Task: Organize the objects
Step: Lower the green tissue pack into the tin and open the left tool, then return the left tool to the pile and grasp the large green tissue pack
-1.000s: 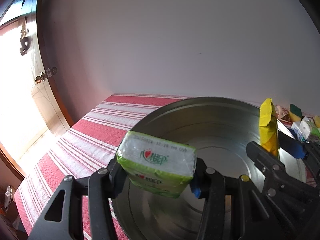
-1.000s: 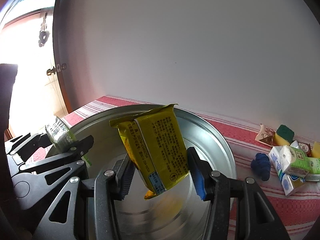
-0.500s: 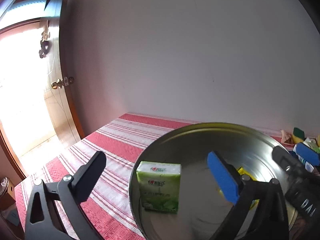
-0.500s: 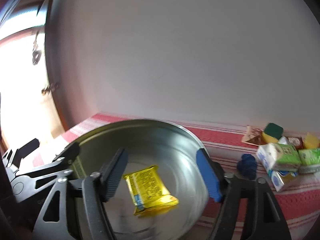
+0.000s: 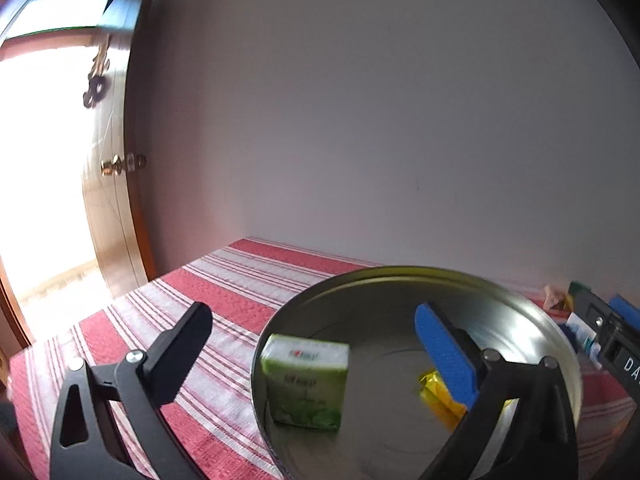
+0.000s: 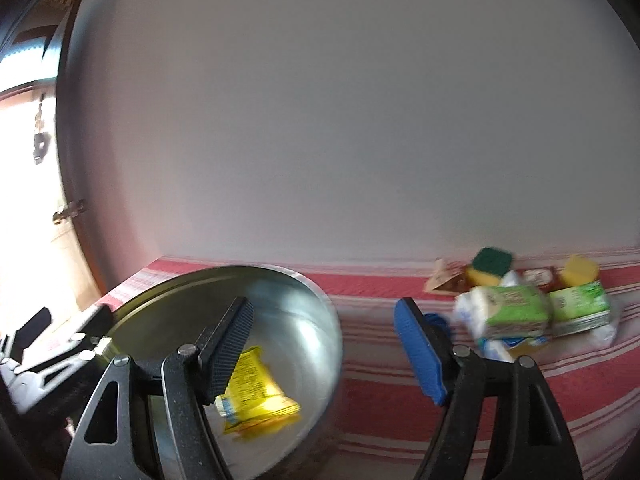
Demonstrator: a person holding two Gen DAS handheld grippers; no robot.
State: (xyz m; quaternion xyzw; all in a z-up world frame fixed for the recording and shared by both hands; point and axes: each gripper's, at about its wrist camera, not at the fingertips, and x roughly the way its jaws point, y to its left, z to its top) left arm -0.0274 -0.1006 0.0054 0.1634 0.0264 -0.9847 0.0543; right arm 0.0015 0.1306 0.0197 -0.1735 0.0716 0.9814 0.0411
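Observation:
A large metal basin (image 5: 552,344) sits on the red striped tablecloth (image 5: 224,292). A green tissue pack (image 5: 306,386) stands inside it at the left, and a yellow snack packet (image 5: 438,398) lies on its floor. My left gripper (image 5: 312,332) is open and empty above the basin's near left side. In the right wrist view the basin (image 6: 320,320) holds the yellow packet (image 6: 256,396). My right gripper (image 6: 324,344) is open and empty over the basin's right rim.
A pile of loose items lies at the right by the wall: green tissue packs (image 6: 516,312), yellow-green sponges (image 6: 490,266), a brown sachet (image 6: 446,282) and a blue object (image 6: 438,322). A wooden door (image 5: 112,200) stands open at the left, and a white wall lies behind the table.
Both grippers opened and dropped their loads into the basin: the tissue pack from the left, the yellow packet from the right. The right gripper then swung right, towards the pile.

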